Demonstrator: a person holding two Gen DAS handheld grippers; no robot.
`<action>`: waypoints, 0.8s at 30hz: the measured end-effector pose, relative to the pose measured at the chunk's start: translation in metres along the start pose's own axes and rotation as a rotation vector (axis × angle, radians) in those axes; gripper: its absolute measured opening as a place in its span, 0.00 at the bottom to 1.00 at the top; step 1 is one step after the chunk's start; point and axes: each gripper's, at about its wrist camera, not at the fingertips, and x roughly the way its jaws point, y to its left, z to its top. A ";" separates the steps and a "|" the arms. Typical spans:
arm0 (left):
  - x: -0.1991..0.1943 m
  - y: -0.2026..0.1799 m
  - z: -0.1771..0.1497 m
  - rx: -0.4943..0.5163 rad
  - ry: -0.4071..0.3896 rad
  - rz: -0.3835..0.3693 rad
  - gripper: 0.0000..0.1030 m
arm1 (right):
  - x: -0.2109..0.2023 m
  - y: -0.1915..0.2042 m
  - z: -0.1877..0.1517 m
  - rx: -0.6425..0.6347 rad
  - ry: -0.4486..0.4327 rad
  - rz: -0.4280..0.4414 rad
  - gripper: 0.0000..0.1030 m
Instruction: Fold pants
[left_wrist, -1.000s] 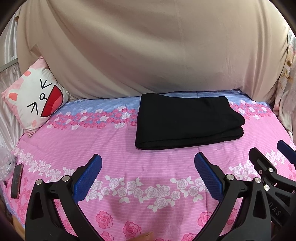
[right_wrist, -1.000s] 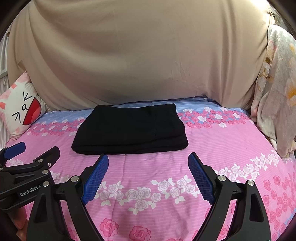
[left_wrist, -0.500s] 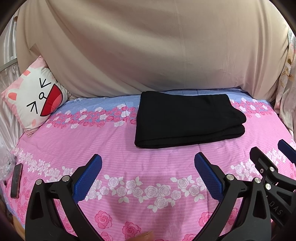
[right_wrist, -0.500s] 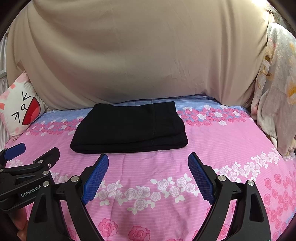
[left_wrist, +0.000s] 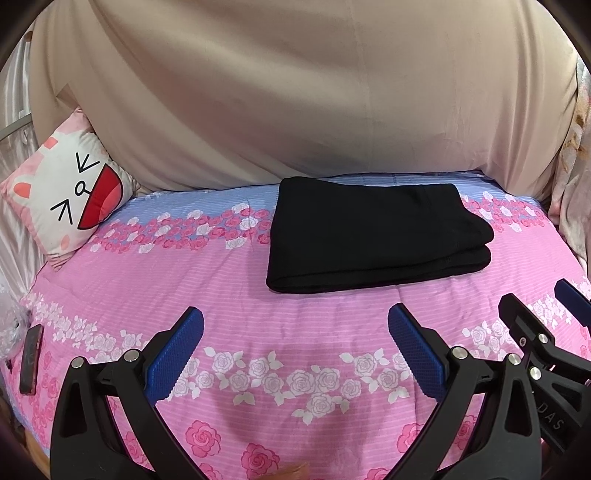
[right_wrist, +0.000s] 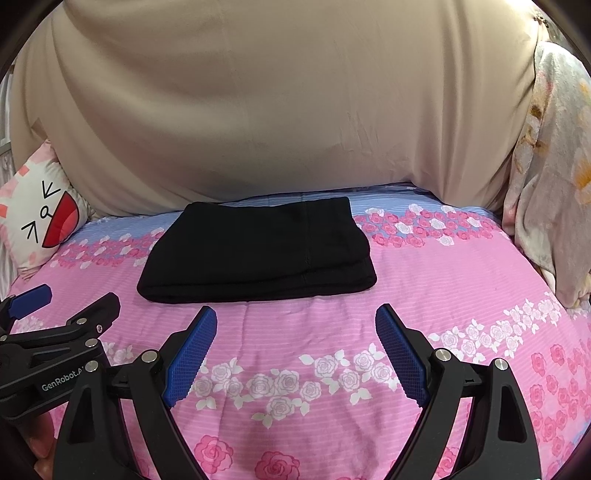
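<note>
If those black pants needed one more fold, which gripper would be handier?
Probably the right gripper: the folded black pants lie straight ahead of its open fingers, while they sit off to the right of the left gripper.

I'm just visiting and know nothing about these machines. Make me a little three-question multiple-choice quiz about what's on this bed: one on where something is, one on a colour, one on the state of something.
1. Where is the cat-face pillow?
A. at the bed's far left edge
B. on top of the pants
C. between the right gripper's fingers

2. What colour are the pants?
A. white
B. black
C. pink

3. How do the left gripper and right gripper stand?
A. both shut on the pants
B. one open, one shut
C. both open, holding nothing

Answers:
1. A, it leans at the left edge, apart from the pants.
2. B, a black folded stack on the pink floral bedspread.
3. C, each pair of blue pads is spread wide over bare bedspread.
</note>
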 end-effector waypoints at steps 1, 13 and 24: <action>0.000 0.001 0.000 0.000 0.000 0.001 0.95 | 0.000 0.000 0.000 0.000 0.000 0.000 0.83; 0.002 -0.001 0.001 0.006 0.006 -0.003 0.95 | 0.001 0.000 -0.001 0.001 0.002 -0.002 0.83; 0.007 0.002 0.001 -0.016 0.029 -0.020 0.95 | 0.002 0.000 -0.001 -0.002 0.007 -0.002 0.83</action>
